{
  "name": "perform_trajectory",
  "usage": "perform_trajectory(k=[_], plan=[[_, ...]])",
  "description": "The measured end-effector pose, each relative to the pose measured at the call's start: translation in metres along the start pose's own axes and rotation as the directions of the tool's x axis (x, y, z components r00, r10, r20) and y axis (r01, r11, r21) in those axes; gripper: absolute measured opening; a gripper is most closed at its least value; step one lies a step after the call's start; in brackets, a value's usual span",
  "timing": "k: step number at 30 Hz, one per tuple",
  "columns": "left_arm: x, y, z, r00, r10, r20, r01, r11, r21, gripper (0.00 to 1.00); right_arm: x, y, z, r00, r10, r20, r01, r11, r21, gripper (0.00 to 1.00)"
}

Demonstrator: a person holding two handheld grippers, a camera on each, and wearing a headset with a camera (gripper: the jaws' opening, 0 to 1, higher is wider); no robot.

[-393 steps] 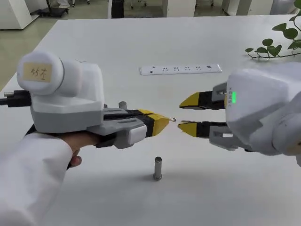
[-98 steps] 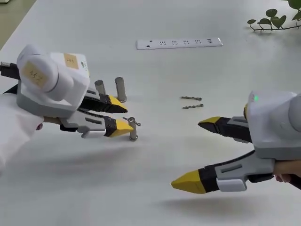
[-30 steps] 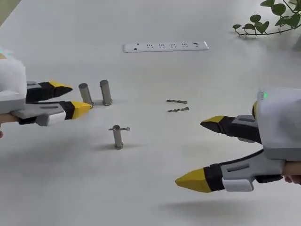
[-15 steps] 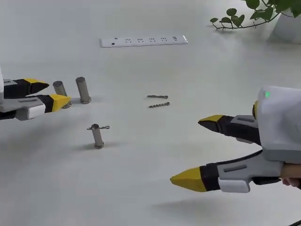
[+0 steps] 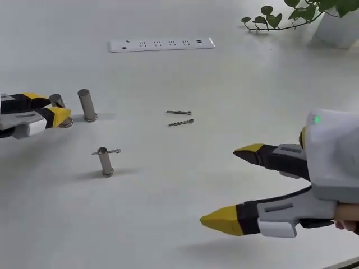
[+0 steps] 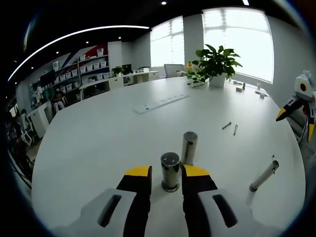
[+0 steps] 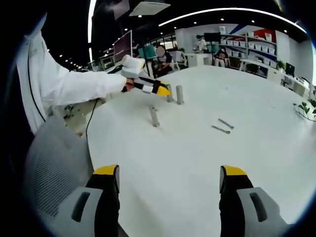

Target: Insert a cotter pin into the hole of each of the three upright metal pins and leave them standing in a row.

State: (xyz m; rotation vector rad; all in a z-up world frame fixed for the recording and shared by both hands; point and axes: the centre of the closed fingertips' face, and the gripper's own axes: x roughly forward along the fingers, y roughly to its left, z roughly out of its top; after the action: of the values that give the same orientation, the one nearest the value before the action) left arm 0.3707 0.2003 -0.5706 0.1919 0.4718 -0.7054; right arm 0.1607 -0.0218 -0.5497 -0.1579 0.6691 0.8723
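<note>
Three upright metal pins stand at the left. The nearest pin has a cotter pin through its head and stands alone. My left gripper is open, with one jaw on either side of the far-left pin; a sliver of gap shows beside the pin. The middle pin stands just beyond it. Two loose cotter pins lie at mid-table. My right gripper hovers wide open at the near right, holding nothing.
A white power strip lies at the far side. A potted plant sits at the far right corner. In the right gripper view a white sleeve reaches in behind the left gripper, with a mesh chair at the table's edge.
My left gripper has left the pin with the cotter pin and now straddles the far-left pin. The head camera has swung right. My right gripper has kept its place, open.
</note>
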Motion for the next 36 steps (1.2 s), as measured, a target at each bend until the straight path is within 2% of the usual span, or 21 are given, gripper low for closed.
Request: perform_trajectory(k=[5,9,13,15,20,23,26,28,32,36], plan=[[0.002,-0.001,0.003,0.9999,-0.007,0.008,0.007,1.0,-0.003,0.18,-0.001,-0.002,-0.001,1.0,-0.004,-0.002,0.004,1.0,0.008,0.81],[0.006,-0.002,0.003,0.9999,-0.012,-0.002,0.012,1.0,0.014,0.14,0.0,-0.005,-0.002,0.9999,-0.007,-0.007,0.007,1.0,0.013,0.81],[0.008,-0.002,0.001,0.9999,-0.013,-0.002,0.013,1.0,-0.001,0.13,0.0,-0.005,-0.002,1.0,-0.008,-0.006,0.008,1.0,0.016,0.81],[0.009,-0.003,0.002,0.9999,-0.011,-0.002,0.011,1.0,0.028,0.11,0.0,-0.005,-0.002,0.9999,-0.01,-0.004,0.01,1.0,0.02,0.81],[0.008,-0.003,0.001,0.9999,-0.015,-0.001,0.015,1.0,0.024,0.1,0.001,-0.004,-0.009,0.9997,-0.006,-0.022,0.007,1.0,0.03,0.81],[0.006,-0.003,0.001,0.9998,-0.009,-0.02,0.01,0.999,0.05,0.1,0.002,-0.002,-0.01,0.9997,0.001,-0.025,0.0,1.0,0.03,0.81],[0.003,-0.006,0.0,0.9992,-0.017,-0.037,0.021,0.994,0.112,0.09,0.003,-0.002,-0.009,0.9997,0.002,-0.023,-0.002,1.0,0.027,0.81],[-0.003,-0.01,0.005,0.9992,-0.039,-0.01,0.04,0.997,0.071,0.09,0.004,-0.003,-0.007,0.9999,0.0,-0.017,0.0,1.0,0.026,0.81],[-0.015,-0.015,0.01,0.9992,-0.04,-0.007,0.04,0.995,0.089,0.09,0.004,-0.002,-0.004,1.0,0.0,-0.009,0.0,1.0,0.021,0.81],[-0.034,-0.029,0.024,0.9965,-0.077,0.032,0.073,0.993,0.094,0.09,0.003,-0.002,-0.002,1.0,-0.003,-0.003,0.003,1.0,0.017,0.81]])
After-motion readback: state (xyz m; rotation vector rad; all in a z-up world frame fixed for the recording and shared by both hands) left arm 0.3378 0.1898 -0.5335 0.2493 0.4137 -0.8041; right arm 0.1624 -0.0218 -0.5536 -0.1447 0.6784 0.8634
